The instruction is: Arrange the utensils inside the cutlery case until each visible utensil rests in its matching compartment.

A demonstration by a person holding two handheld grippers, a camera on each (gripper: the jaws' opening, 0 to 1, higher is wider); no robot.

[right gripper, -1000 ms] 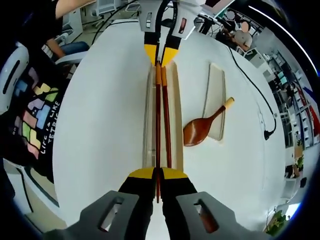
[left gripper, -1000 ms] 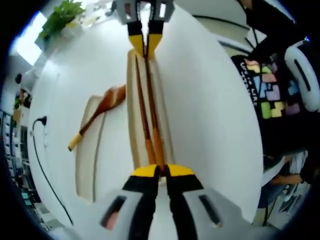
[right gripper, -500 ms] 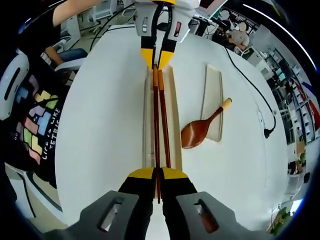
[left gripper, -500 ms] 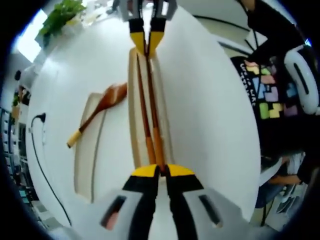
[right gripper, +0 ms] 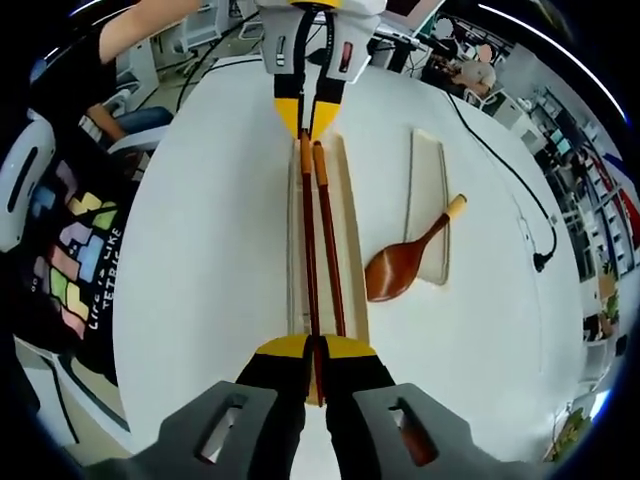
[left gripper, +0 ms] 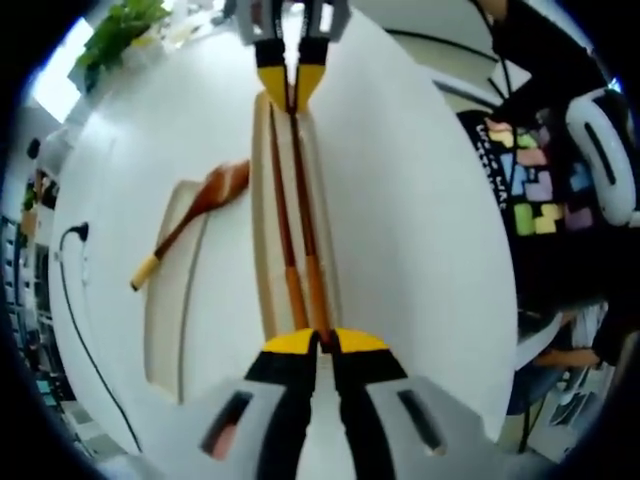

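1. In the left gripper view, a black power cord lies at the far left on the round white table.
2. Next to it sits one flat, pale wooden lid or tray piece. One brown wooden spoon with a light handle tip lies slanted over its top end, with the bowl just off its edge.
3. In the middle is one long, narrow, pale wooden cutlery case. Two long reddish-brown wooden chopsticks lie side by side along it.
4. The left gripper, black with yellow tips, is at the bottom. Its jaws are pressed together on the near ends of the chopsticks.
5. The right gripper comes in at the top, pinching the far ends.
6. At the right edge a person in a black shirt with coloured blocks stands by the table.
7. In the right gripper view, the person's shirt is on the left.
8. The case and chopsticks run up the middle, with the right gripper squeezed on the near ends and the left gripper on the far ends.
9. To the right lie the spoon, the flat piece and the cord.
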